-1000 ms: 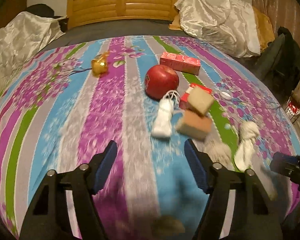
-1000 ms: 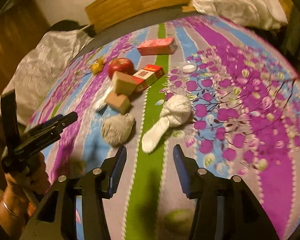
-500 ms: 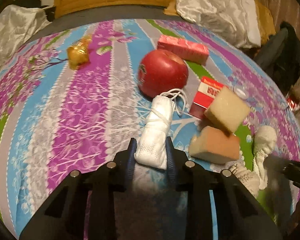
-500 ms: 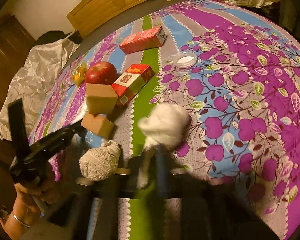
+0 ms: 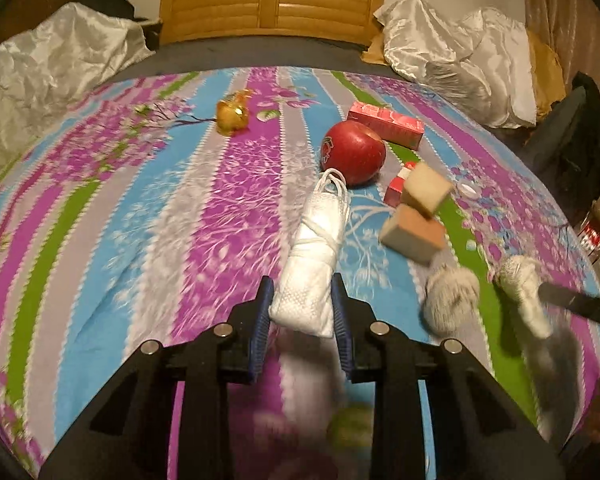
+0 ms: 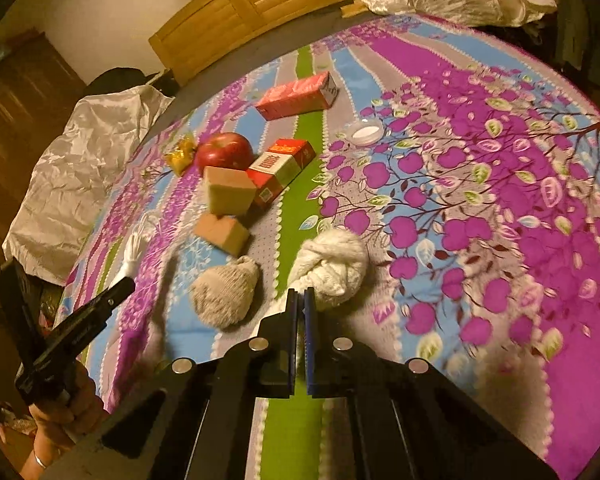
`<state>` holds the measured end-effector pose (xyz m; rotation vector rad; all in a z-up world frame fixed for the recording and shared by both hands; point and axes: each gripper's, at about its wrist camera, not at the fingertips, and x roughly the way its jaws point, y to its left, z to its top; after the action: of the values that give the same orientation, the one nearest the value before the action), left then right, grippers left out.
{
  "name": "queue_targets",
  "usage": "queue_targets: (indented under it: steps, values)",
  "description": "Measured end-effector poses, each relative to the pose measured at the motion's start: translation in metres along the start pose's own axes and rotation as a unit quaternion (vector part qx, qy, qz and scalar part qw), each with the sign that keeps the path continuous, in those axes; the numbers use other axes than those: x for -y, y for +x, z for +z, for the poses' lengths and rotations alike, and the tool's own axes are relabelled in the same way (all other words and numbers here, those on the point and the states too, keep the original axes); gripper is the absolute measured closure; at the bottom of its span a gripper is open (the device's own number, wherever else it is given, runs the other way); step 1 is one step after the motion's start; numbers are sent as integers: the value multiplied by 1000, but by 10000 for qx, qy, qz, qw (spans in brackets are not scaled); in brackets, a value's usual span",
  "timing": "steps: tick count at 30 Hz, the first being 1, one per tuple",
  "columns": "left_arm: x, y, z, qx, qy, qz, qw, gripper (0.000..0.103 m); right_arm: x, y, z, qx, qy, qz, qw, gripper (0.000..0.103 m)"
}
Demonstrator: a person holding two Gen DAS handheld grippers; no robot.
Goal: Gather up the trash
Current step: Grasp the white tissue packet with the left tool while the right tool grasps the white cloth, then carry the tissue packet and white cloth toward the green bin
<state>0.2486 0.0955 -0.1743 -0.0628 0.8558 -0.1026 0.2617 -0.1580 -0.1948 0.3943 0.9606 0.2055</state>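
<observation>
The left claw [image 5: 302,312] is now squeezing the near end of the white mask [image 5: 316,256], and the mask is lifting up off the bed [image 5: 100,240]. One second ago this claw was wide open with nothing in it. The right claw [image 6: 300,312] is now pinched almost shut on the thin tail of the white rag [image 6: 332,264]. It was wide open too a second ago. So two bits of trash are getting picked up at once, and I think both are ready to go to a bin. No bin is showing.

The mask is sitting in the middle of the bed, just near the apple [image 5: 353,152]. The rag is lying to the right of the gray sock ball [image 6: 225,292].

Counting things on the bed:
- one mask
- one rag
- one sock ball
- two sponge blocks [image 6: 228,190], one leaning on the other
- one apple
- one red pack [image 6: 282,168]
- one pink box [image 6: 296,96], far back
- one gold wrapper [image 5: 231,112], far left
- one small white lid [image 6: 365,133], to the right
</observation>
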Motion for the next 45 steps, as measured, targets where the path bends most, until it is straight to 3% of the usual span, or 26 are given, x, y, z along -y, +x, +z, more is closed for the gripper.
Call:
queue_targets:
  steps: [4, 14, 19, 30, 37, 45]
  values:
    - [7, -25, -14, 103, 160, 121, 9997, 76, -2, -30, -12, 107, -103, 24, 9999, 99]
    - [26, -77, -38, 296, 71, -76, 9995, 76, -6, -96, -41, 350, -326, 83, 9988, 99]
    - [38, -95, -42, 417, 201, -108, 9989, 76, -11, -126, -50, 567, -679, -138, 9960, 99]
    - [70, -115, -38, 580, 421, -416, 9966, 76, 9, -183, -57, 994, -682, -546, 9912, 99]
    - [114, -124, -26, 749, 788, -792, 9909, 76, 22, -227, -57, 1341, -649, -806, 9856, 99]
    - [191, -137, -14, 986, 1412, -1407, 9750, 76, 54, -294, -59, 1840, -412, -1178, 9750, 99]
